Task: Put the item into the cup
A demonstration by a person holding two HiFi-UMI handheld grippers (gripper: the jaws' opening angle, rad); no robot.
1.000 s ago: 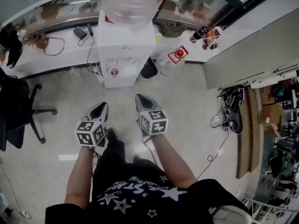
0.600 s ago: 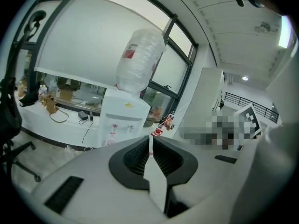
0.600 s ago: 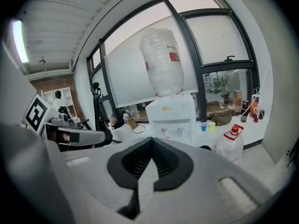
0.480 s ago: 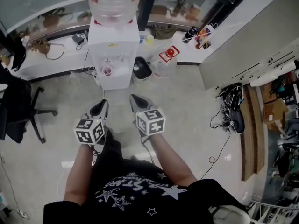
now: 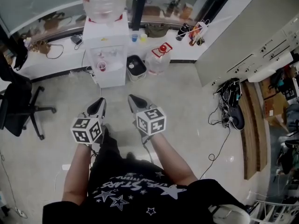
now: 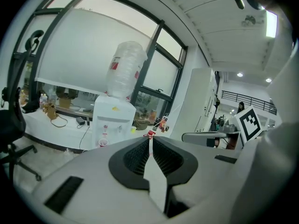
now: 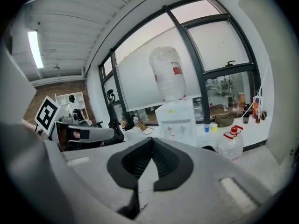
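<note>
A small red cup (image 5: 101, 66) stands in the tap alcove of a white water dispenser (image 5: 110, 55); it also shows in the left gripper view as the red cup (image 6: 103, 143). A blue cup (image 5: 134, 38) and a yellow cup (image 5: 143, 38) sit on the white ledge behind. My left gripper (image 5: 99, 102) and right gripper (image 5: 132, 99) hang side by side over the floor, well short of the dispenser. Both are shut with nothing between the jaws, as seen at the left gripper (image 6: 150, 137) and right gripper (image 7: 152, 142).
A large bottle (image 5: 104, 3) tops the dispenser. Right of the dispenser are a dark bin (image 5: 136, 68) and a clear jug with a red cap (image 5: 159, 58). An office chair (image 5: 18, 104) stands at the left. Cables and a wooden board (image 5: 250, 129) lie on the right.
The dispenser and ledge have slid up and left in the head view and look farther off. Both grippers keep their place in front of the body, still shut.
</note>
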